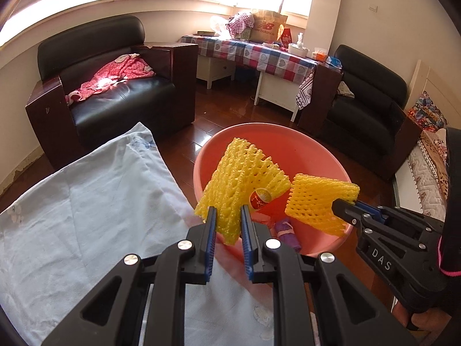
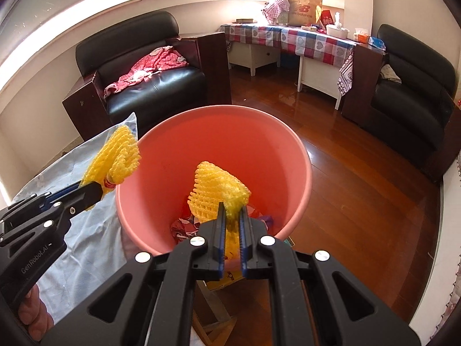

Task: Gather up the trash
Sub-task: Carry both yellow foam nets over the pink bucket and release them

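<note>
Pink bin (image 2: 299, 155) holding scraps, foam nets (image 1: 245, 178) (image 2: 219, 190) pinched above

Black hand-held gripper (image 1: 228, 219), blue finger pads (image 1: 211, 232), silver screws, "DAS", "GenRobot.AI" markings

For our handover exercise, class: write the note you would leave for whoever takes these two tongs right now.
Left tongs: shut on a yellow foam net with sticker, at the pink bin's left rim.
Right tongs: shut on a second foam net, over the bin's mouth.
Done: some wrappers already lie in the bin.
Left: release both nets into the bin; the left one probably needs to move further over the opening first.
</note>
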Action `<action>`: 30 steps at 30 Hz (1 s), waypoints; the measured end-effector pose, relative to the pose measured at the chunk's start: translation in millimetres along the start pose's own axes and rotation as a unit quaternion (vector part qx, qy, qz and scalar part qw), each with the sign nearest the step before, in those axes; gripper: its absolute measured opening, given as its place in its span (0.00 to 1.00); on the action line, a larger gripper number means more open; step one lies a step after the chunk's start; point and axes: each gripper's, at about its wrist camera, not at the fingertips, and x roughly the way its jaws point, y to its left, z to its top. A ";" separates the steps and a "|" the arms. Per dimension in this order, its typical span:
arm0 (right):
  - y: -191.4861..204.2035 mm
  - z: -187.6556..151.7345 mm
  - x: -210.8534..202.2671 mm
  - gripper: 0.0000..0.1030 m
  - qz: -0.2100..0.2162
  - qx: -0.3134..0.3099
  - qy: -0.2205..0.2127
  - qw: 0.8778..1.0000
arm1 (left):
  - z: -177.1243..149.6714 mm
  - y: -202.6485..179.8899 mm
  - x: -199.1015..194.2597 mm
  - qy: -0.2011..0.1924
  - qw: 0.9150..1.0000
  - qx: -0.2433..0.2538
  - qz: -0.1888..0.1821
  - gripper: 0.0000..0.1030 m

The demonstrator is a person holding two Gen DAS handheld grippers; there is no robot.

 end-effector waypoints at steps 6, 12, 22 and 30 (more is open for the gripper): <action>-2.8 1.1 7.8 0.08 -0.011 -0.003 0.008 1.000 | 3.4 -12.2 20.3 0.015 1.000 0.016 -0.006 0.15; -5.7 2.8 15.5 0.08 -0.018 -0.002 0.012 1.000 | 3.4 -13.7 32.0 0.025 0.999 0.017 -0.009 0.15; -8.8 4.6 22.4 0.08 -0.019 0.003 0.014 1.000 | 4.4 -12.8 41.6 0.030 0.999 0.014 -0.014 0.16; -8.0 3.3 25.8 0.08 -0.021 0.001 0.018 1.000 | 3.5 -11.6 45.0 0.033 0.999 0.007 -0.021 0.16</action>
